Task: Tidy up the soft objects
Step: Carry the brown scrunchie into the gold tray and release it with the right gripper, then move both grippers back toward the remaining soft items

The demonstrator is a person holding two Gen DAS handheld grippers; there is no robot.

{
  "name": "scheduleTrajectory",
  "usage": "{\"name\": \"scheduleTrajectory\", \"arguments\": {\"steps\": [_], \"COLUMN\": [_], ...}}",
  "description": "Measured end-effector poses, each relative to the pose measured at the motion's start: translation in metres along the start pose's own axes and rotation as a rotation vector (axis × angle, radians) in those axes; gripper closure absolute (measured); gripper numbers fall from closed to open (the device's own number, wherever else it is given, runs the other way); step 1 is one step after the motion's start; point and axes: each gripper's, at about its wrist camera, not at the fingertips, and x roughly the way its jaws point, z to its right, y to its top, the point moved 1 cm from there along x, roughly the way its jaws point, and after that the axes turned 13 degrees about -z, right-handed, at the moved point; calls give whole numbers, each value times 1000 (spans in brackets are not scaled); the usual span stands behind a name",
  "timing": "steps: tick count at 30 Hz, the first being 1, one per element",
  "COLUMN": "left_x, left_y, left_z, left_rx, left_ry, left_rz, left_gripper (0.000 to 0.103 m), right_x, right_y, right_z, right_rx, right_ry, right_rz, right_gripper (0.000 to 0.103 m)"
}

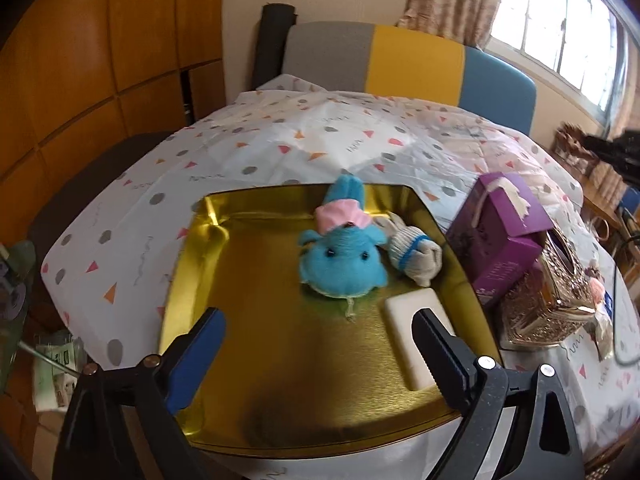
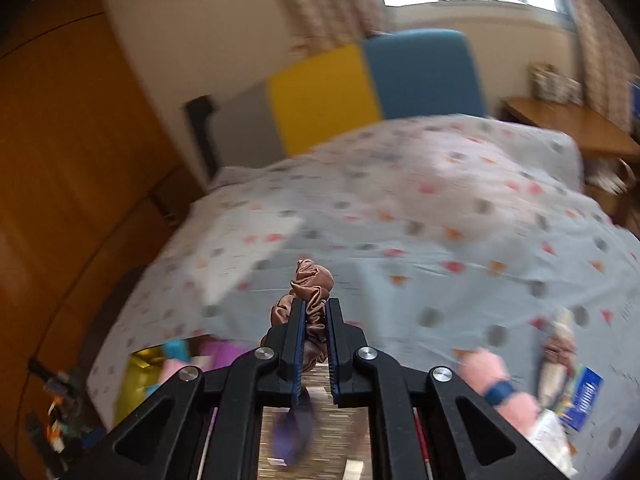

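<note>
A gold tray (image 1: 256, 288) lies on the patterned tablecloth. In it are a blue plush toy with a pink cap (image 1: 342, 258), a small grey knitted toy with a blue band (image 1: 414, 250) and a white rectangular pad (image 1: 416, 328). My left gripper (image 1: 316, 340) is open and empty above the tray's near part. My right gripper (image 2: 314, 320) is shut on a brown satin scrunchie (image 2: 312, 292), held in the air above the table. The right wrist view is motion-blurred; the tray (image 2: 138, 376) shows at its lower left.
A purple box (image 1: 500, 232) and an ornate gold tissue box (image 1: 552, 296) stand right of the tray. A pink soft item with a blue band (image 2: 500, 388) and a blue packet (image 2: 584, 396) lie at the right. A chair (image 1: 400, 60) stands behind the table.
</note>
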Motion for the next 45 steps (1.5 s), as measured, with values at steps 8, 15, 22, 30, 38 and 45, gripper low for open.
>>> {"name": "scheduleTrajectory", "arguments": {"steps": [8,15,22,30,38,45], "left_x": [-12,-18,-19,-18,-18,-21], "left_y": [-5,-7,-8,-8,-11,-12], "left_z": [-27,-35,-32,-28,-16,-3], "left_rx": [-64,-82,-70,-58,-22,16], "left_ry": [38,24,19,21,30,28], "left_rz": [33,47,40,38,31,45], "left_gripper": [3,3,2,2,1,0], "right_x": [78,135,153,120,54,4], "right_y": [-67,-108,-122,-115,-96,-81], "right_z": [-142,-165,-169,-168,-125,-50], "right_rx": [-321,-338,-304,-343,-294,-152], "right_ry": [98,88,75,31,-48,-164], "right_rz": [-233,-383,-442,-340,-171,-59], "right_gripper": [94,94,73,68,67,66]}}
